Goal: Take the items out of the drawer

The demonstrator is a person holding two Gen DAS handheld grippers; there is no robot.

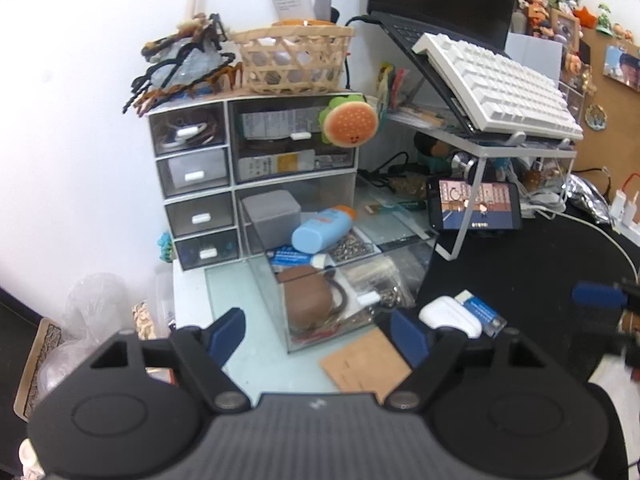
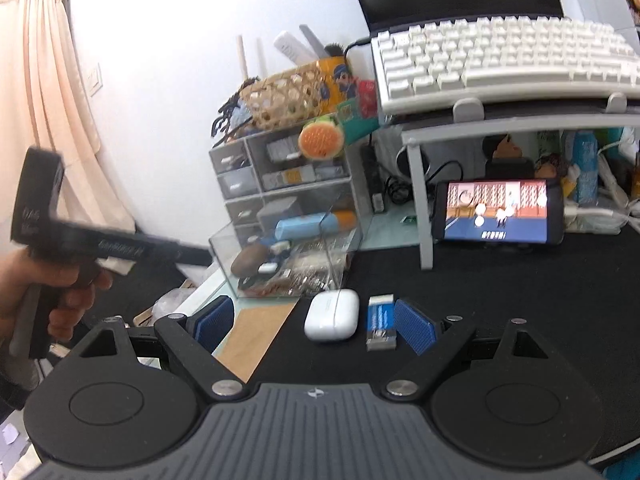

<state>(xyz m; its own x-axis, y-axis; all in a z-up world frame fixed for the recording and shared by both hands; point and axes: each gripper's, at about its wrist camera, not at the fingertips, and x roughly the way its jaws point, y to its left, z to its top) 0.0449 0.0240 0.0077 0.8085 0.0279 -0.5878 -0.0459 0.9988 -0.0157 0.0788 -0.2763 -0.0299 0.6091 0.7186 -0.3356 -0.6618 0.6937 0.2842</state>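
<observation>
The clear drawer point(image 1: 276, 300) stands pulled out of the white organizer point(image 1: 230, 148). Inside lie a blue bottle point(image 1: 320, 228) with an orange cap, a grey box point(image 1: 272, 214), a brown pouch point(image 1: 308, 300) and small metal bits. My left gripper point(image 1: 318, 332) is open just in front of the drawer, holding nothing. On the black mat to the right lie a white earbuds case point(image 2: 332, 314) and a blue-white eraser point(image 2: 382, 320). My right gripper point(image 2: 314, 322) is open, its fingers either side of the case and eraser. The drawer point(image 2: 280, 256) shows beyond them.
A brown card point(image 1: 366, 364) lies by the drawer's front. A white stand point(image 2: 424, 200) carries a keyboard point(image 2: 500, 56) and laptop, with a lit phone point(image 2: 498, 210) under it. A basket point(image 1: 292, 60) tops the organizer. A hand point(image 2: 24, 288) holds the left gripper at the left.
</observation>
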